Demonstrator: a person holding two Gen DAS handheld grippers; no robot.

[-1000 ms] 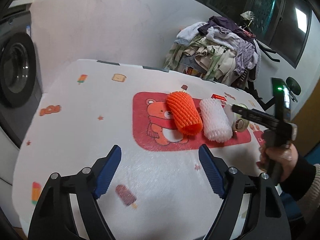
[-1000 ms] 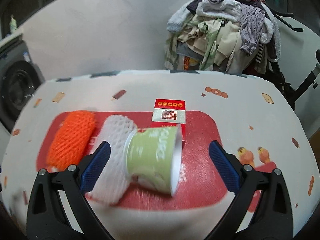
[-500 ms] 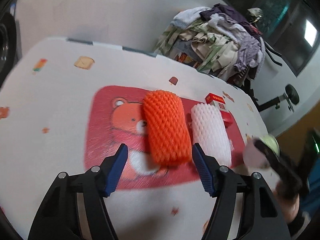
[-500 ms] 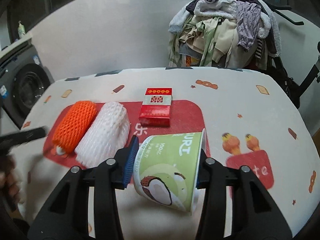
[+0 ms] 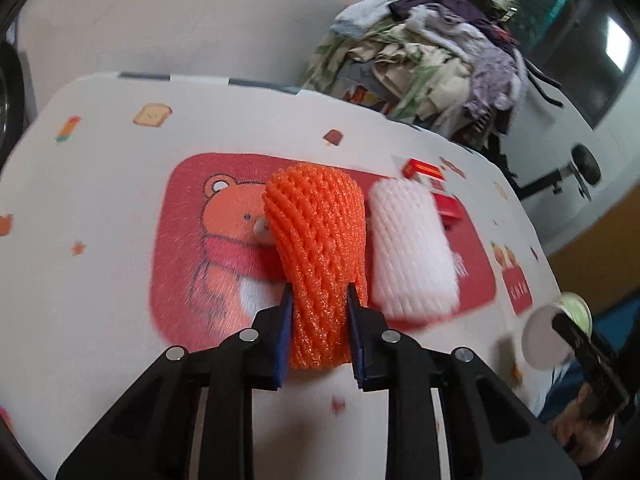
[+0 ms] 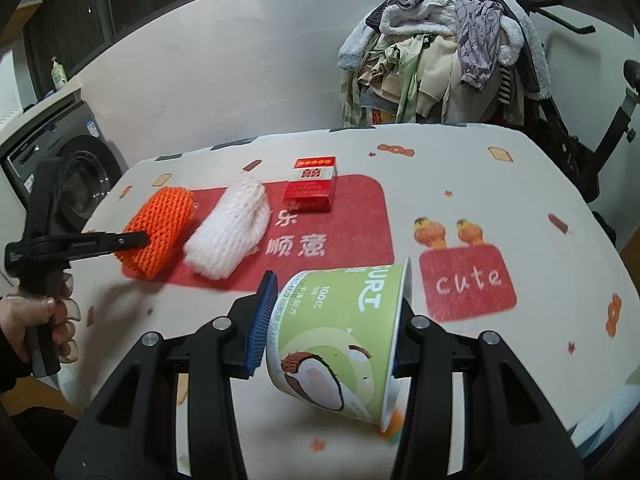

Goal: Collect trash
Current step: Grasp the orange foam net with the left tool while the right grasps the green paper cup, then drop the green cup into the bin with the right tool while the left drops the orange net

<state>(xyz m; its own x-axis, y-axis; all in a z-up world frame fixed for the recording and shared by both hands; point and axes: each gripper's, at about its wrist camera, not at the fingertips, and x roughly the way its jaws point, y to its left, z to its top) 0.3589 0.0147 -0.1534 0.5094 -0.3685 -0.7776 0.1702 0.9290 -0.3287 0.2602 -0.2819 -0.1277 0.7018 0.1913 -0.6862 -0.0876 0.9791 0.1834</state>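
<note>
My left gripper [image 5: 318,330] is shut on the near end of an orange foam fruit net [image 5: 316,248], which lies on the red bear mat [image 5: 192,260]; the net also shows in the right wrist view [image 6: 160,232]. A white foam net [image 5: 412,248] lies right beside it, also seen from the right wrist [image 6: 230,232]. A red cigarette box [image 6: 312,190] lies behind them. My right gripper [image 6: 332,328] is shut on a green yogurt cup [image 6: 344,336], held tilted above the table's front.
The table [image 6: 460,168] has a white cartoon-print cloth. A pile of clothes [image 6: 444,44] stands behind it, a washing machine [image 6: 64,168] at the left, an exercise bike [image 6: 592,120] at the right.
My left gripper moved forward onto the orange net and closed on it. My right gripper closed on the yogurt cup and pulled it back off the mat.
</note>
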